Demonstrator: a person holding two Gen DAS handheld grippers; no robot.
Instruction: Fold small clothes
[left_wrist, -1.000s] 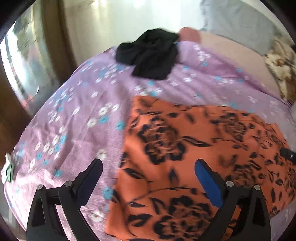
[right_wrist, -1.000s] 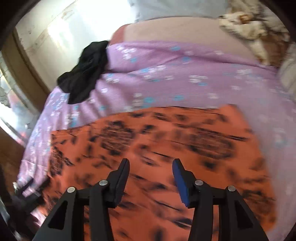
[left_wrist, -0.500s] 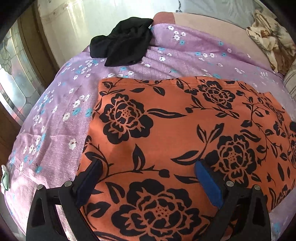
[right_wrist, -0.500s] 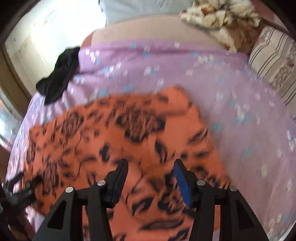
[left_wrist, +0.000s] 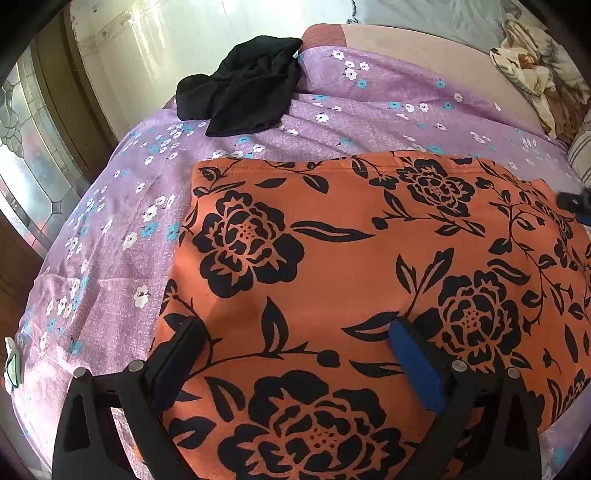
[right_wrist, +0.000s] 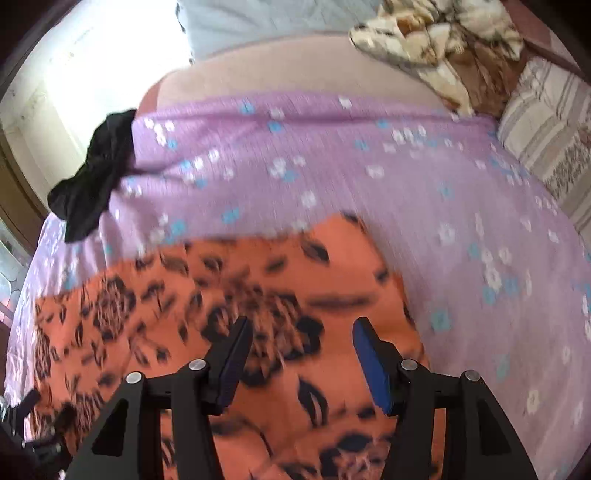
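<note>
An orange garment with black flowers (left_wrist: 332, 266) lies flat on the purple flowered bedsheet (left_wrist: 110, 236). My left gripper (left_wrist: 295, 332) is open and empty, just above the garment's near left part. My right gripper (right_wrist: 301, 328) is open and empty above the garment's right end (right_wrist: 229, 295), in a blurred view. The right gripper's tip shows at the right edge of the left wrist view (left_wrist: 574, 206).
A crumpled black garment (left_wrist: 243, 85) lies at the far left of the bed, also in the right wrist view (right_wrist: 96, 173). A patterned blanket (right_wrist: 436, 40) and a striped cushion (right_wrist: 546, 125) sit at the far right. A glass door (left_wrist: 26, 166) stands left.
My left gripper moved right over the orange garment, then held almost still. My right gripper swung right toward the garment's right end and its jaws opened wider.
</note>
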